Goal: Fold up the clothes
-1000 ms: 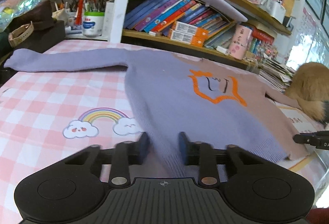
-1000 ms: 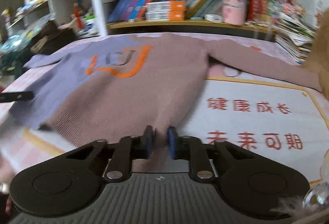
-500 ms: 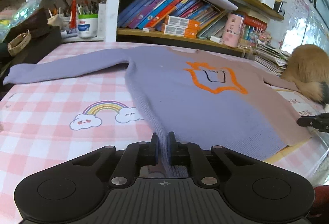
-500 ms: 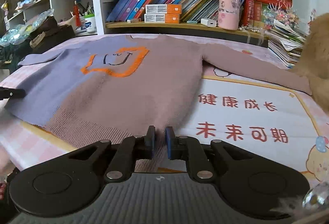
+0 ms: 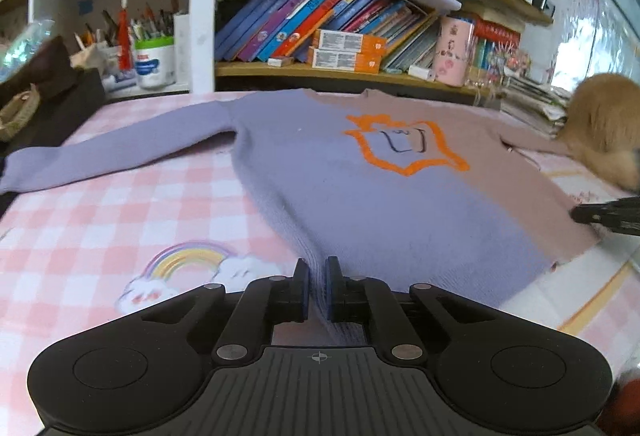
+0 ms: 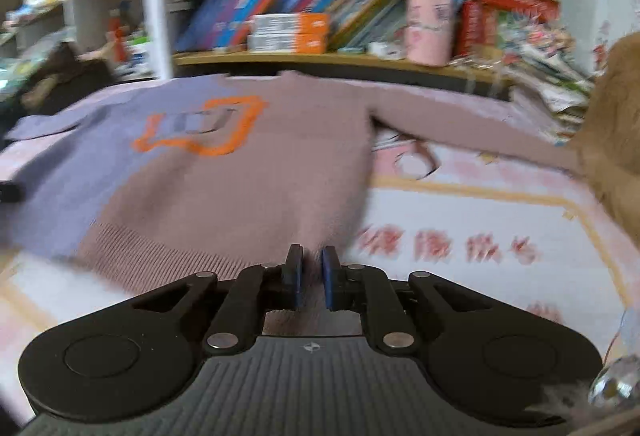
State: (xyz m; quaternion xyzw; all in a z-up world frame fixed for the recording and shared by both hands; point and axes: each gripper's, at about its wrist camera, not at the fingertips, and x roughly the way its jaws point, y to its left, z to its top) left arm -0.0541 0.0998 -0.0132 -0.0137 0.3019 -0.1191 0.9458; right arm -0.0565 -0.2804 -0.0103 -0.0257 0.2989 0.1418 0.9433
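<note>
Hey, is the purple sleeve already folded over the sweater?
No, the purple sleeve lies stretched out flat on the checked cloth, away from the sweater body.

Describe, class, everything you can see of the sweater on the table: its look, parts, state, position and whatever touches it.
The sweater is a soft knit, lilac on one half and dusty pink on the other, with an orange badge outline on the chest. It lies flat and face-up on the checked tablecloth, both sleeves spread sideways, neck toward the bookshelf. The ribbed hem faces the cameras. The left gripper pinches the lilac hem corner; the right gripper pinches the pink one. The pink sleeve's end reaches a furry orange animal.
</note>
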